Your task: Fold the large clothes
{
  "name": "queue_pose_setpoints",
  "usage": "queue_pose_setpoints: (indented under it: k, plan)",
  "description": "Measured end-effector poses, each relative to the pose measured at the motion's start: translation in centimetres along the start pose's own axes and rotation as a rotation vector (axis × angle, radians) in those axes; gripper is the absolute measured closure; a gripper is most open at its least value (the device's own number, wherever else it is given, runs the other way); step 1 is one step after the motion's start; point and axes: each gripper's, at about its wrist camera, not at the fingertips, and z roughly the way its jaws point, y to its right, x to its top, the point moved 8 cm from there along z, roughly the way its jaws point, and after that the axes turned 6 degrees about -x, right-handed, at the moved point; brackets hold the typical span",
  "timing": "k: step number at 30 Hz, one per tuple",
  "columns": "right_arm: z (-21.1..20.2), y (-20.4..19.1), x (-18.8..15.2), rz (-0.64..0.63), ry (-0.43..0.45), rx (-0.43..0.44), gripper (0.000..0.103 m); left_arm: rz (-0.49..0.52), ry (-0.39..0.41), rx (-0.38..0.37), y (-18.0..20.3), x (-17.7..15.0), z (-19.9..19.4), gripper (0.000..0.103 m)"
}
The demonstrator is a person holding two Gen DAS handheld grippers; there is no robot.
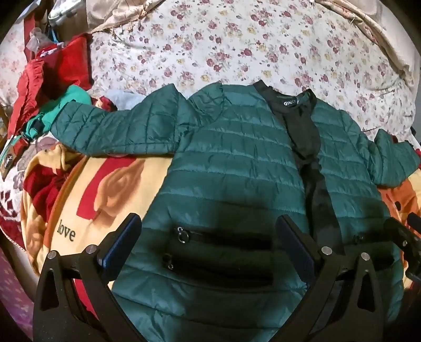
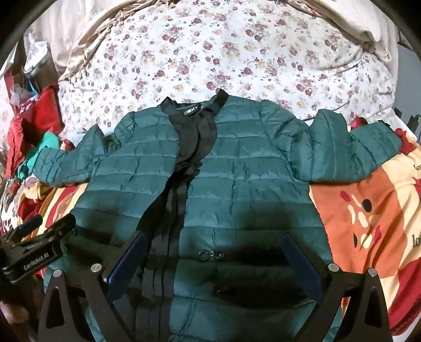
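A dark green quilted jacket [image 1: 236, 147] lies front up on the bed, both sleeves spread out to the sides. Its black placket [image 1: 305, 131] runs down the middle, partly parted below the collar. My left gripper [image 1: 208, 227] hovers open over the lower panel with two pocket zips, nothing between its fingers. In the right wrist view the jacket [image 2: 250, 163] fills the middle. My right gripper [image 2: 213, 239] stands open above the hem area beside the placket, empty. The left gripper [image 2: 47, 236] shows at the left edge there, and the right gripper [image 1: 405, 236] at the right edge of the left wrist view.
A floral sheet [image 2: 210, 52] covers the bed beyond the collar. Under the jacket lies a cream, red and orange blanket [image 1: 105, 189] printed with "love". A heap of red and teal clothes [image 1: 47, 86] sits at the left. Beige cloth [image 2: 355, 23] is bunched at the far edge.
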Motion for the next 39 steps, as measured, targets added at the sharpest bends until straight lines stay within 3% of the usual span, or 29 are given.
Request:
queue_pose_setpoints:
  k: [20,21,27,30,39]
  plan:
    - [0.7,0.3,1.1,0.01,0.032,-0.014,0.001,-0.019,0.007,-0.034,0.4,-0.1,0.2,0.001]
    - [0.9,0.5,0.8,0.005,-0.014,-0.027,0.001,-0.021,0.008,-0.034,0.4,-0.1,0.2,0.001]
    - [1.4,0.3,1.1,0.017,-0.038,-0.007,0.001,-0.031,0.004,-0.035,0.2,-0.3,0.5,0.001]
    - [1.3,-0.1,1.4,0.025,0.007,0.013,0.001,-0.033,0.005,-0.037,0.2,-0.4,0.4,0.001]
    - [1.6,-0.7,1.4,0.02,0.004,0.023,0.001,-0.029,0.002,-0.032,0.1,-0.4,0.7,0.001]
